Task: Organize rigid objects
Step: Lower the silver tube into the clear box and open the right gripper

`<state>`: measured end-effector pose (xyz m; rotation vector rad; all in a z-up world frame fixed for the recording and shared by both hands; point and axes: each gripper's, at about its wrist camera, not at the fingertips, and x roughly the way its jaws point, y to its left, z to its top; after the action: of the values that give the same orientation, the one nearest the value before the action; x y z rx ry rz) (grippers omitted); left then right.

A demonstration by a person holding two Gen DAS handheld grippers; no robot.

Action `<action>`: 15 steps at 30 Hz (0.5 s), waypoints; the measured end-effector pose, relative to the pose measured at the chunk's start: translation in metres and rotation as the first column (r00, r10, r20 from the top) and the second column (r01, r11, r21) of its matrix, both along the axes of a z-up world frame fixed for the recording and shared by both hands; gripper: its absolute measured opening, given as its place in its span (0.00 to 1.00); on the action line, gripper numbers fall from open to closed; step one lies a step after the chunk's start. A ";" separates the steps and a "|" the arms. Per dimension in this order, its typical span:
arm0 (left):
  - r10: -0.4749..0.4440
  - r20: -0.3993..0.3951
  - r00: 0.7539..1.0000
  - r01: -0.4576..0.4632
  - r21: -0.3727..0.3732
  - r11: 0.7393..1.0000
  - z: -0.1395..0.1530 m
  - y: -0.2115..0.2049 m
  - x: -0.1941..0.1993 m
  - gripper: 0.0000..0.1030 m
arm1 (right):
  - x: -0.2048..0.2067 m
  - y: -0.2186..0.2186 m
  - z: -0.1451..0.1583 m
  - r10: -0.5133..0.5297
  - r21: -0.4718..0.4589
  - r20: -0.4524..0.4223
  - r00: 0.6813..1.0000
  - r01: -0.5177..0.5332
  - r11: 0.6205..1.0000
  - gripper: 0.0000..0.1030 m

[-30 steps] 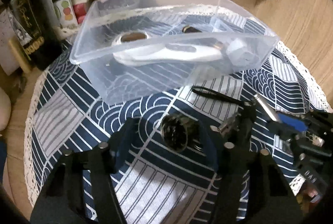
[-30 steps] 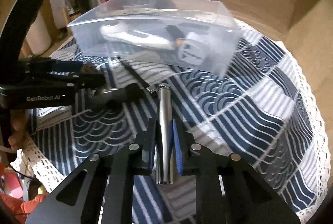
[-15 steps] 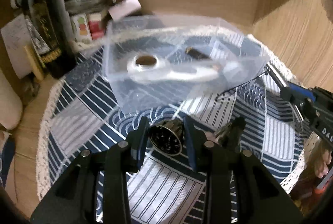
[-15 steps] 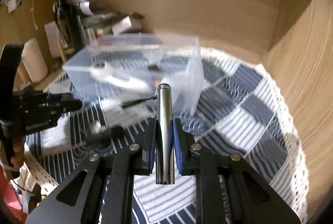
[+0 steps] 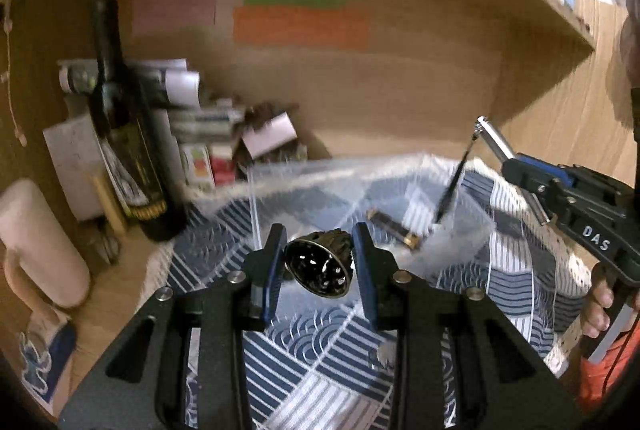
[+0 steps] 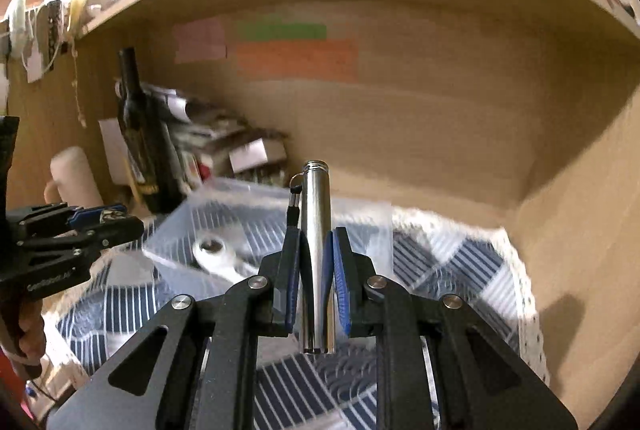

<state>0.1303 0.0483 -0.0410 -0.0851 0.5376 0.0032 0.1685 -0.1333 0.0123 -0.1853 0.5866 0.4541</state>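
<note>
Here we are with both grippers off the blue patterned cloth and both loaded. Our left gripper has its two blue-padded fingers pressed against a dark, bell-shaped metal piece, its open mouth facing the camera, held in the air in front of the clear plastic box. From the right wrist view that same gripper sits at the left edge, level with the box's near corner.

Our right gripper is clamped on a silver metal tube, which runs straight forward between the pads with its threaded tip poking out ahead. A dark strap hangs from a small ring at the tip. In the left view the tube is raised above the box's right side, strap dangling down into the blur of the box wall.

Inside the box we can make out a white tool with a round hole and a small dark cylinder with a brass end. The box is blurred, so its edges are hard to trace.

Behind it, on the left, stands a dark bottle beside a pile of papers and small cartons, against the wooden back wall.
</note>
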 end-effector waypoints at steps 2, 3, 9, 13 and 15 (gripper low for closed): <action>0.006 0.019 1.000 -0.006 0.005 1.000 0.008 0.002 0.002 0.32 | 0.007 0.007 0.006 0.009 0.001 0.013 1.000 -0.009 1.000 0.14; 0.010 0.025 1.000 -0.010 0.008 1.000 0.011 0.002 0.004 0.32 | 0.010 0.010 0.007 0.015 0.001 0.014 1.000 -0.015 1.000 0.14; 0.034 0.032 0.999 -0.035 0.031 0.999 0.016 0.010 0.024 0.32 | 0.036 0.031 0.007 0.058 -0.004 -0.009 0.998 -0.058 0.998 0.14; 0.032 -0.004 0.999 -0.032 0.024 0.999 0.008 0.016 0.045 0.32 | 0.052 0.044 -0.005 0.079 -0.022 -0.053 0.995 -0.081 0.997 0.14; 0.032 -0.032 0.999 -0.031 0.019 0.999 -0.001 0.017 0.058 0.32 | 0.058 0.047 -0.012 0.082 -0.035 -0.073 0.994 -0.085 0.996 0.14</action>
<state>0.1881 0.0656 -0.0416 -0.0751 0.5688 0.0406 0.2263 -0.0863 -0.0001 -0.2312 0.6597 0.5328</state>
